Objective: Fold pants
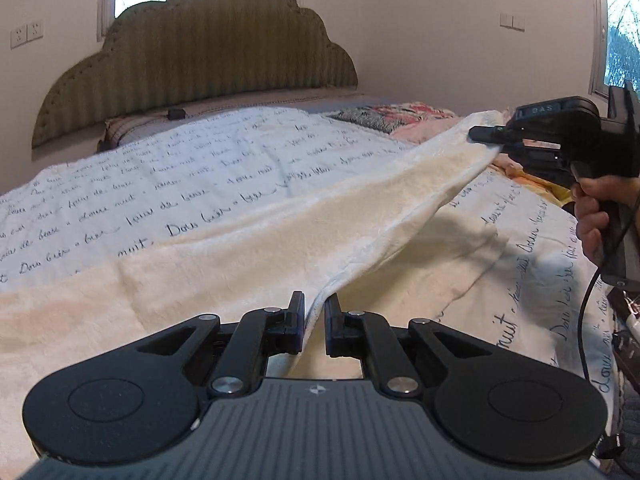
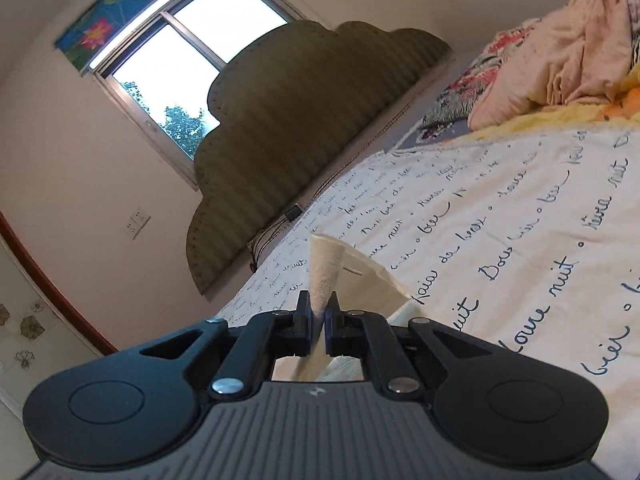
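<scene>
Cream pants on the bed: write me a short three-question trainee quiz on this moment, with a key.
1. True or false: the right hand-held gripper is shut on the cream pants.
2. What lies under the pants? A) a bedspread printed with handwriting; B) a bare wooden floor; C) a glass table.
3. Short answer: between the right one and the left hand-held gripper, does the pants' edge lie flat or hang lifted?

Key: 1 true. 2 A. 3 lifted; it hangs between both grips and casts a shadow on the bedspread.
</scene>
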Demonstrator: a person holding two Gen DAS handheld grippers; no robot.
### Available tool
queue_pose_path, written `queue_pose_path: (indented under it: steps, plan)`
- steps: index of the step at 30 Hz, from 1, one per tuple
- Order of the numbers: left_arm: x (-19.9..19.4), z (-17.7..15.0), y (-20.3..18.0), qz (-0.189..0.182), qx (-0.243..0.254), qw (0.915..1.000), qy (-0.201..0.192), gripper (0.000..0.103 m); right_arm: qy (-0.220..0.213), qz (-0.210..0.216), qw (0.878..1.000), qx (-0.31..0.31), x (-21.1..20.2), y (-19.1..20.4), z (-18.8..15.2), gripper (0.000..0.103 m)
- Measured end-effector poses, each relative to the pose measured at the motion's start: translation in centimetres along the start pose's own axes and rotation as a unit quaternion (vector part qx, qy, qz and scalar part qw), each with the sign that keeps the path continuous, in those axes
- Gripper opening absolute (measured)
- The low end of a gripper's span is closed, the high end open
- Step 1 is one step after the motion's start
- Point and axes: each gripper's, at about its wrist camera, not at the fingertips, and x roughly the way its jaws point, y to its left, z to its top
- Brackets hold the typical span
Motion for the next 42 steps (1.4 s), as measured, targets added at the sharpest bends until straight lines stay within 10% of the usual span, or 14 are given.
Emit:
queue_pose_path:
  steps: [4, 15, 23, 28, 34, 39, 42]
  plan:
    - [0.9, -1.9, -0.9, -0.016, 0.012, 0.9991, 0.038, 0.011, 0.059, -0.077, 0.995, 0.018, 0.8, -3.2, -2.0, 0.006]
    - [0.8, -2.8, -1.5, -0.023, 0.048, 0.9966, 0.062, 0.022, 0.087, -0.113, 0.989, 0.047, 0.9, -5.7, -3.4, 0.012]
    - [-3.3, -2.1, -1.7, -0.086, 0.053, 0.9941, 0.040, 0.065, -0.035, -0.152, 0.987, -0.022, -3.4, -2.5, -3.8, 0.019]
    - [-3.8, 0.7, 1.0, -0.016, 0.023, 0.9996, -0.008, 0.074, 0.065, -0.077, 0.981, -0.168, 2.3, 3.7, -3.1, 0.020]
    - [0.2, 2.2, 7.7, 0.099, -0.021, 0.9932, 0.058, 0.074, 0.222, -0.124, 0.930, -0.267, 13.8, 5.0, -3.7, 0.020]
    - [2.6, 0.1, 11.3, 0.118, -0.051, 0.9844, 0.120, 0.068, 0.217, -0.165, 0.924, -0.267, 16.3, 3.5, -3.3, 0.020]
    - [1.1, -0.9, 10.6, 0.091, -0.053, 0.9902, 0.092, 0.070, 0.180, -0.168, 0.929, -0.277, 14.2, 4.6, -3.1, 0.020]
